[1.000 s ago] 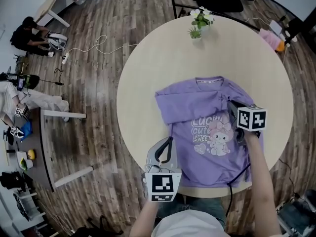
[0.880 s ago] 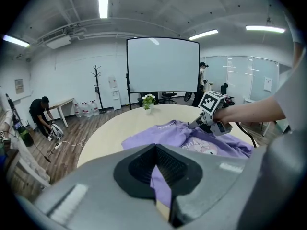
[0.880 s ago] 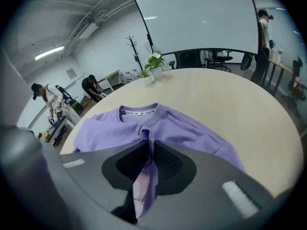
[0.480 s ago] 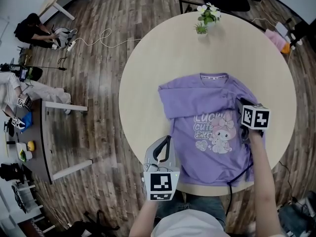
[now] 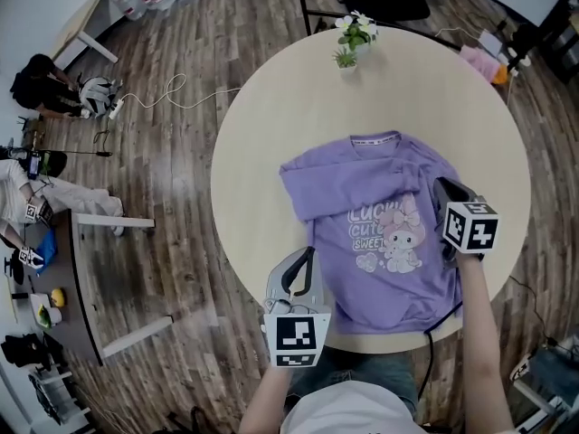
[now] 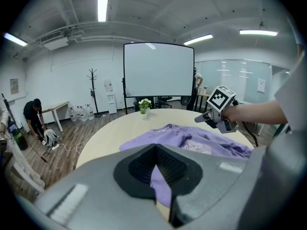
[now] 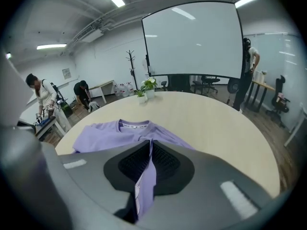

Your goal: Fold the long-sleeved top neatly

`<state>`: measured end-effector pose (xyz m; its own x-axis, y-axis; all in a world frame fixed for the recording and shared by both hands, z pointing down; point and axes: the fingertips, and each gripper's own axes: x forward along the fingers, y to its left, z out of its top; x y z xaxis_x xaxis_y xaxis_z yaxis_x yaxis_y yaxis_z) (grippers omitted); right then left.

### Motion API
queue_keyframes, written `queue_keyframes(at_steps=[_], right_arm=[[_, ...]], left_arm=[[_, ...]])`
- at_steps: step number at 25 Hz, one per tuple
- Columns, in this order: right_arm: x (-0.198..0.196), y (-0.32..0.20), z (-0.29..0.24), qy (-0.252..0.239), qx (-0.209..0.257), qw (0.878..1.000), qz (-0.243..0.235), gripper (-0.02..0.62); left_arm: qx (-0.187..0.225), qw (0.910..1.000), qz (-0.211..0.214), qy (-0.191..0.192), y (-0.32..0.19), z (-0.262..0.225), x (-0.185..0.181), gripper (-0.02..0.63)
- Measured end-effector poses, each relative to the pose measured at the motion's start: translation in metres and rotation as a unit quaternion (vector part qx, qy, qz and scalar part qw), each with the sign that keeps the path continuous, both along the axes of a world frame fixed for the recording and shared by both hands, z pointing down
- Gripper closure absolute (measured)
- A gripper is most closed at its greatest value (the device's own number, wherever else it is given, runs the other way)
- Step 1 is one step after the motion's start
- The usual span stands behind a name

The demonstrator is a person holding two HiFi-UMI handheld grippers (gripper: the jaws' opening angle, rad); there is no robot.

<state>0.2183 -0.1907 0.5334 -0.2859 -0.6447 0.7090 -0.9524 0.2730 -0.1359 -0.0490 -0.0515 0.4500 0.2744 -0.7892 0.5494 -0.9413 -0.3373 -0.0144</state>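
Purple jersey: one long-sleeved top (image 5: 380, 242), printed front up. It lies flat on the round table (image 5: 267, 138) with the collar away from me and the hem just inside the near rim. Its left sleeve lies folded across the chest.

Handling, by my judgement: light and limp, with no stiffness. It drapes and drags from whatever point lifts it, so a single pinch raises a peak, not a whole panel. It is neither fragile nor slippery on this tabletop. Best holds are the seam edges, cuff, shoulder and hem corners. Bunching the print is worth avoiding.

Right gripper (image 5: 442, 187): it sits at the top's right shoulder and sleeve. Its jaws have just been closing and now clamp a pleat of purple cloth, with a pale edge showing in the pinch.

Left gripper (image 5: 311, 255): it is beside the top's left side edge with the jaws drawn together. Purple shows through the slit, but I read that as cloth beyond, with nothing pinched.

Edges and room: there is wide bare tabletop beyond the collar and to the left. The margin at the near rim is thin, and the hem could slide off there. A potted plant (image 5: 353, 39) stands at the far rim, well apart. My right gripper's cable (image 5: 443, 317) trails by the hem's right corner and could snag.
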Motion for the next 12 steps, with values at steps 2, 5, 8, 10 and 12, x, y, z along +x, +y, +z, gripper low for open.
queue_keyframes(at_steps=[2, 5, 8, 10, 12], right_arm=[[0.005, 0.012, -0.012, 0.006, 0.013, 1.0, 0.017, 0.557], [0.022, 0.032, -0.031, 0.026, 0.03, 0.998, 0.045, 0.56], [0.041, 0.055, -0.047, 0.046, 0.045, 0.995, 0.076, 0.564], [0.053, 0.072, -0.055, 0.058, 0.052, 0.992, 0.101, 0.565], [0.065, 0.09, -0.062, 0.066, 0.055, 0.988, 0.129, 0.565]], left_arm=[[0.007, 0.9998, 0.018, 0.005, -0.004, -0.004, 0.001, 0.605], [0.015, 0.9988, 0.044, 0.012, -0.011, -0.013, 0.011, 0.605], [0.026, 0.9968, 0.073, 0.02, -0.017, -0.024, 0.024, 0.605], [0.035, 0.9944, 0.096, 0.027, -0.021, -0.031, 0.032, 0.605], [0.044, 0.9914, 0.119, 0.033, -0.023, -0.036, 0.039, 0.605]])
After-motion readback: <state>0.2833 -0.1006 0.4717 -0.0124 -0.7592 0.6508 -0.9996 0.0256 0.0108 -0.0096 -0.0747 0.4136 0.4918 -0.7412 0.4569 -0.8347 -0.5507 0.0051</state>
